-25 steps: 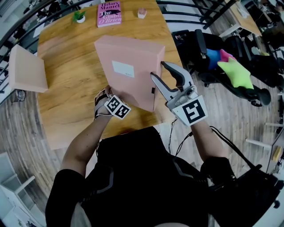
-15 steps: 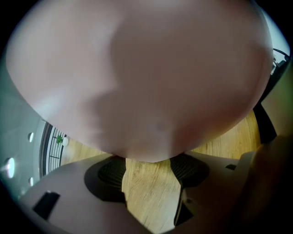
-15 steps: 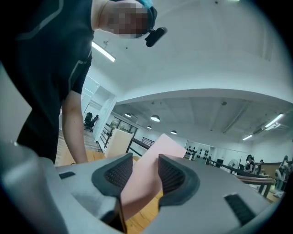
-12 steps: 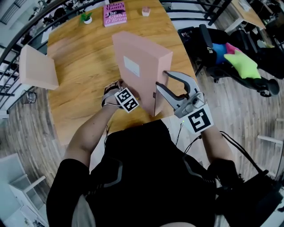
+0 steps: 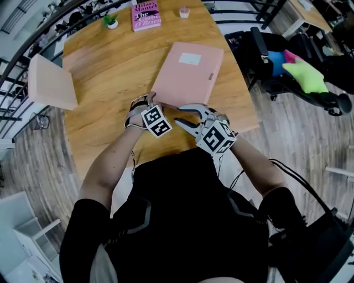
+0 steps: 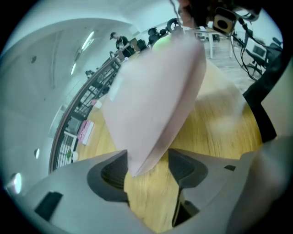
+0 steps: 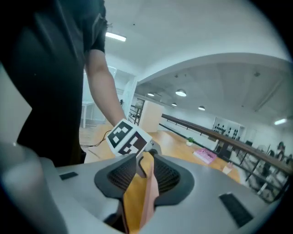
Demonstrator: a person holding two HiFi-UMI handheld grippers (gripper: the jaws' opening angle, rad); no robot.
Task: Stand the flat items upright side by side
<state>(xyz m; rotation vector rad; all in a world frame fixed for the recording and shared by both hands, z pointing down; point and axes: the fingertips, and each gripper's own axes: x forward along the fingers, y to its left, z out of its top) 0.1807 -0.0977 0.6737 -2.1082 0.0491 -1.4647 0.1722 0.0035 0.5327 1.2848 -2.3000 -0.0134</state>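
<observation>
A flat pink box (image 5: 188, 72) with a white label lies low on the round wooden table (image 5: 110, 72). Its near left corner (image 6: 137, 155) sits between the jaws of my left gripper (image 5: 146, 102), which is shut on it. In the left gripper view that corner is lifted off the wood. My right gripper (image 5: 178, 115) is at the box's near edge, pointing at the left gripper's marker cube (image 7: 128, 137). Its jaws have just been closing and stand narrowly apart. A thin pink edge (image 7: 149, 192) shows in the gap; I see no pad pressing on it.
A second pink box (image 5: 52, 83) stands at the table's left edge. A pink book (image 5: 146, 15), a small potted plant (image 5: 112, 21) and a small pink item (image 5: 184, 12) sit at the far rim. A black chair with bright cushions (image 5: 298, 74) stands to the right.
The pink box has come down from tilted upright to lying low on the table. My right gripper has dropped from the box's right side to its near edge, jaws narrower. The left hand stayed.
</observation>
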